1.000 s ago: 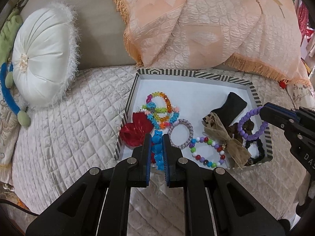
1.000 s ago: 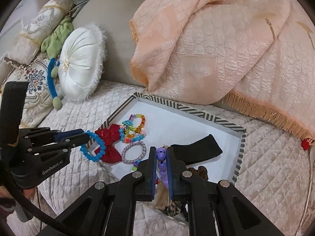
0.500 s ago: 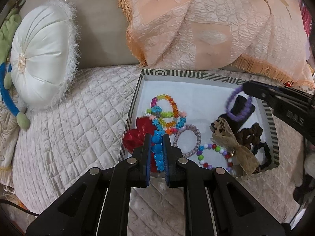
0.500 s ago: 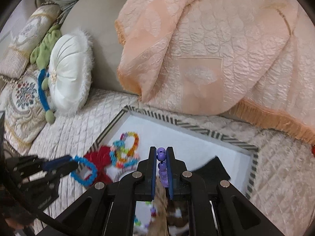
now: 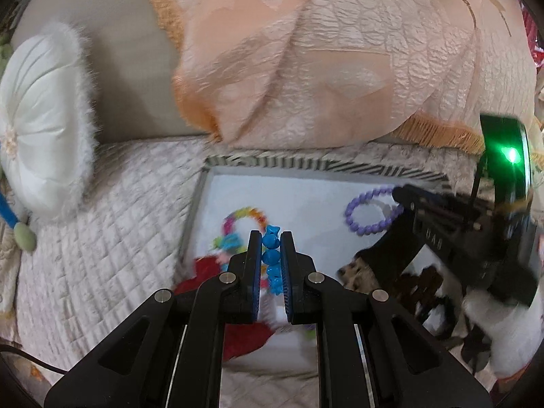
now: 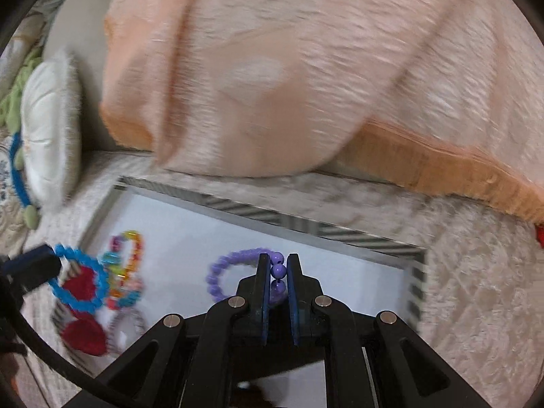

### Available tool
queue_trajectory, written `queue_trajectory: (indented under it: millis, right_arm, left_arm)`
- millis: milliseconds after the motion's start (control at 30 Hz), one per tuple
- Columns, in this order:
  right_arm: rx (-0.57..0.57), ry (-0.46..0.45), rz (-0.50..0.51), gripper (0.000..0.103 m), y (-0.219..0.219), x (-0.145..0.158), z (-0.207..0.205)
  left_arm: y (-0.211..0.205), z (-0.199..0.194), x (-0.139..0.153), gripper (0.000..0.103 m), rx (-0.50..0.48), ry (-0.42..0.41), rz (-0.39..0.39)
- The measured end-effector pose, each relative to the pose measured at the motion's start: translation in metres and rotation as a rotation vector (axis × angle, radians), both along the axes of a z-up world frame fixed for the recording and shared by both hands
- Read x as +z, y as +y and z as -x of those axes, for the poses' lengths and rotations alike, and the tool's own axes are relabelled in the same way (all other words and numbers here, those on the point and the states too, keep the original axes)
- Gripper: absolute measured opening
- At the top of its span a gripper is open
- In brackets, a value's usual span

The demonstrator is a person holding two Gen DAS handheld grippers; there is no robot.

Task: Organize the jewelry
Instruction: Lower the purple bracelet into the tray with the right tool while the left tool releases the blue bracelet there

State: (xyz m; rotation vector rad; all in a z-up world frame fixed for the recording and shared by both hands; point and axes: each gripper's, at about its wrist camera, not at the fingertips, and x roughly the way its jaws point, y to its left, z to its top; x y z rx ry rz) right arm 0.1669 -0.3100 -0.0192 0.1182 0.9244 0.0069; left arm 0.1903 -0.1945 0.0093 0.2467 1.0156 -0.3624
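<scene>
bracelets now hang over the striped tray rather than beside it: within a second the right gripper, clamped on the purple bead bracelet, swung in above the bare white floor at the tray's far side. left gripper stays pinched on the blue bracelet near the red bow and has drifted further in, so both look close to being set down.

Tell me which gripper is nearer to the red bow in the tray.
Left. The left gripper, holding the blue bracelet, hangs right over the red bow; the right gripper is over the tray's far side with the purple bracelet.
</scene>
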Motion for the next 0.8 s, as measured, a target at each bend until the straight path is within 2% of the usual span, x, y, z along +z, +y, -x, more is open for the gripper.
queue_trajectory:
  millis: [167,367,467,667,733,800]
  right_arm:
    - [-0.045,0.008,0.031,0.009,-0.023,-0.007,0.006]
    - [-0.042,-0.012,-0.020,0.009,-0.031,-0.001,0.015]
    - [-0.028,-0.020,-0.049,0.009,-0.030,0.003,0.021]
    - [-0.005,-0.050,-0.075,0.021,-0.025,0.010,0.041]
    - [0.000,-0.061,-0.074,0.029,-0.022,0.014,0.048]
    - [0.003,-0.070,-0.077,0.031,-0.020,0.019,0.055]
  left_arm:
    - [-0.031,-0.011,-0.005,0.010,-0.029,0.026,0.056]
    - [-0.048,-0.033,-0.031,0.010,-0.018,0.098,0.104]
    - [-0.045,-0.041,-0.047,0.009,0.012,0.112,0.074]
    - [-0.027,-0.054,-0.067,0.009,0.080,0.121,0.029]
    - [-0.023,-0.055,-0.068,0.010,0.086,0.125,0.031]
    - [-0.023,-0.055,-0.069,0.013,0.077,0.129,0.027]
